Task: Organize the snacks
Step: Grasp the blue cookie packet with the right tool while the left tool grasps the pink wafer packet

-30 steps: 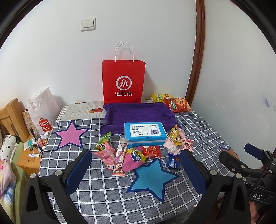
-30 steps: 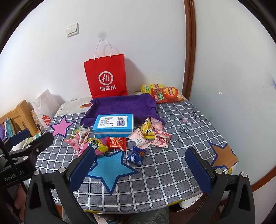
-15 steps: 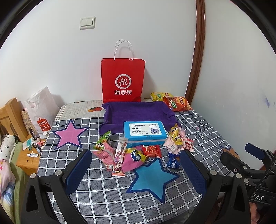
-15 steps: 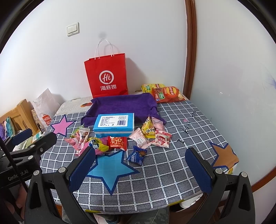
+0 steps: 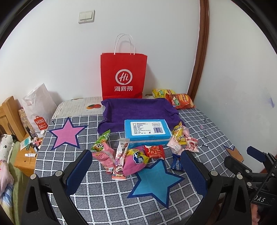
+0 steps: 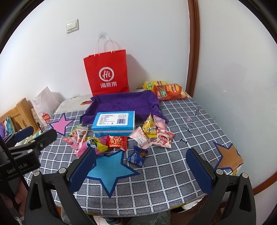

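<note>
I'm looking into a lived-in room of a home, likely a bedroom corner. There's a table (image 5: 107, 204) under a grey checked cloth with coloured stars, pushed against plain white walls with a light switch (image 5: 86, 16) and brown wooden trim (image 5: 200, 52). A red paper shopping bag (image 5: 123, 76) stands at the back, a white Miniso bag (image 5: 39, 107) off to the left, beside wooden furniture (image 5: 8, 116) and what looks like floral bedding (image 5: 5, 152).
</note>
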Available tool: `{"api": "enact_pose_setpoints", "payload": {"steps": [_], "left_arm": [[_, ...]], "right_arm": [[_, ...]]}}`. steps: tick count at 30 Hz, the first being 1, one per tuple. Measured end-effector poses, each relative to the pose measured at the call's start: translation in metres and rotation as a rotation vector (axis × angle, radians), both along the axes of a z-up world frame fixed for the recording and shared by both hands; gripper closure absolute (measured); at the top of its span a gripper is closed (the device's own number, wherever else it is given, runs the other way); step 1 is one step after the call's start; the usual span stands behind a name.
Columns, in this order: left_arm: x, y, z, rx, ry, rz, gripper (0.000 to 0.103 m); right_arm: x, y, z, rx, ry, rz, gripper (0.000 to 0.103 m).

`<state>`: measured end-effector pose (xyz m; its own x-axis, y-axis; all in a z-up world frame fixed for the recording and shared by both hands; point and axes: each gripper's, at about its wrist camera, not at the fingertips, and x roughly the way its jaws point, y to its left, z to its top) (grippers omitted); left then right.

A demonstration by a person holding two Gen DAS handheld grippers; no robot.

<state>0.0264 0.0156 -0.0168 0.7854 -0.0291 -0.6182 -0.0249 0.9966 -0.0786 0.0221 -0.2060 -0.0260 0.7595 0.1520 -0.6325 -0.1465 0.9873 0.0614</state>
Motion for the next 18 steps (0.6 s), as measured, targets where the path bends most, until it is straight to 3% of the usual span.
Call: {"api": "enact_pose_setpoints", "payload": {"steps": [9,18], "left_arm": [[0.033,0.024,-0.045,-0.017,0.1,0.041,0.004],[0.06,0.071,-0.091,-0.047,0.205,0.123,0.004]], "right_arm": [[0.039,-0.018,-0.05,0.005,0.08,-0.027,0.003],[0.092,-0.006,-0.125,0.035,0.226,-0.015,0.021]]}}
